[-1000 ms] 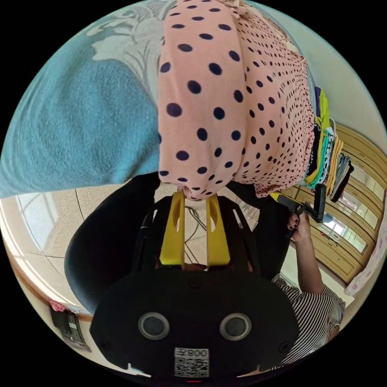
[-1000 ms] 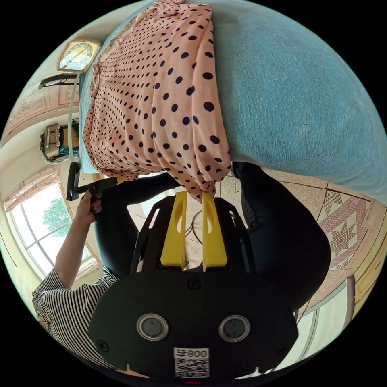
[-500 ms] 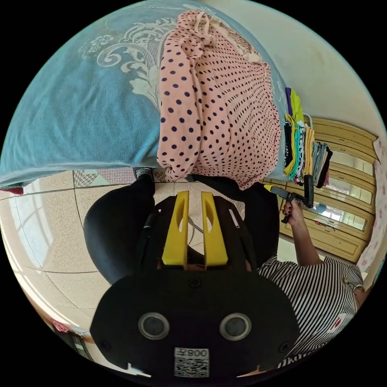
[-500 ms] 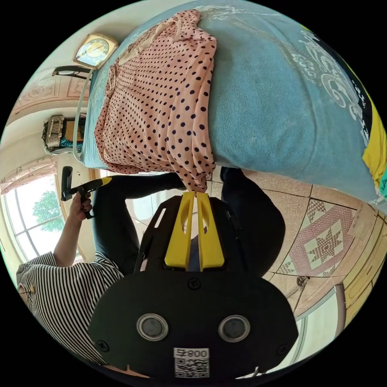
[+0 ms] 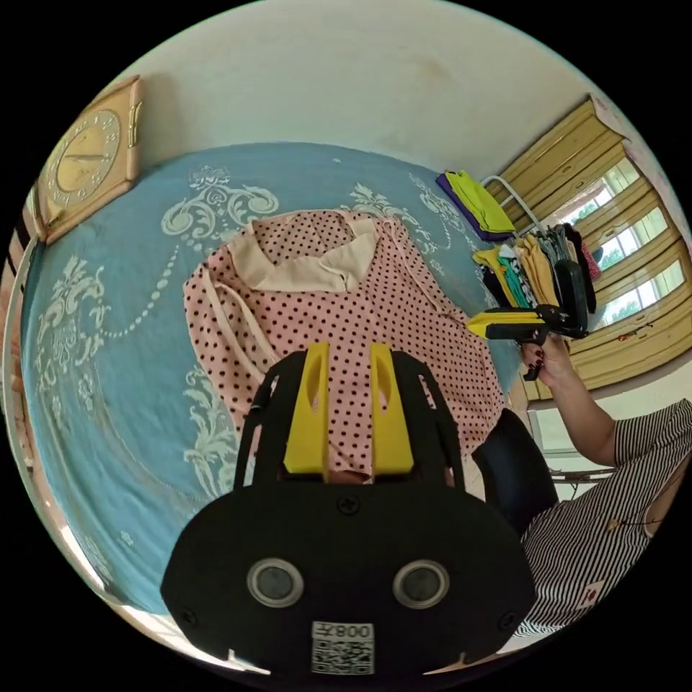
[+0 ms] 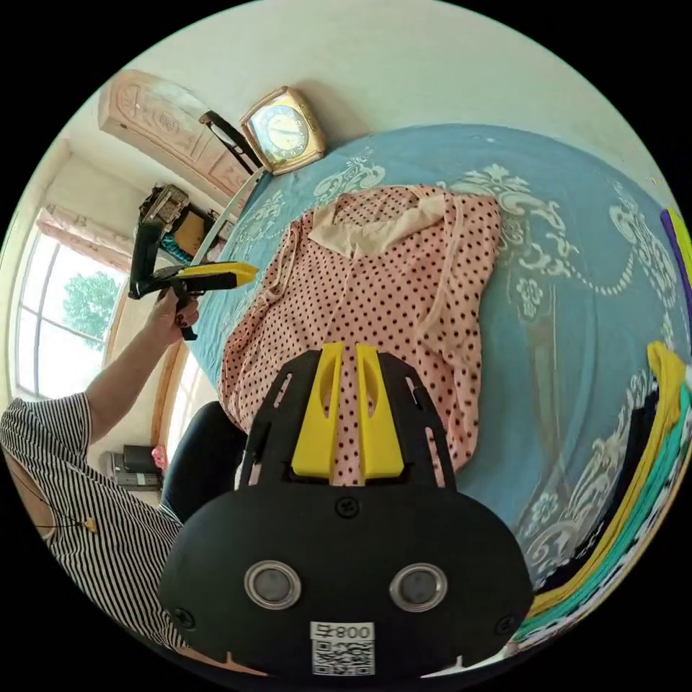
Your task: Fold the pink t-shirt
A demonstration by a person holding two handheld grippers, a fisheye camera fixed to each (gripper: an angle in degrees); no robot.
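Observation:
The pink polka-dot t-shirt lies flat on the blue bedspread. Its cream collar points toward the wall and its sides are folded inward. Its hem hangs at the bed's near edge. My left gripper hovers above the shirt's lower half, open and holding nothing. My right gripper hovers above the same end, jaws together with a thin slit and no cloth between them. The right gripper appears in a hand at the right. The left gripper appears in a hand at the left.
A stack of folded clothes sits on the bed beside the shirt, with a yellow-green and purple pile farther back. A clock leans at the bed's head. The person's striped sleeve and dark knee are at the near edge.
One second ago each gripper was shut on a lower corner of the shirt at the bed's edge. Both have let go and lifted away; the left has opened wider.

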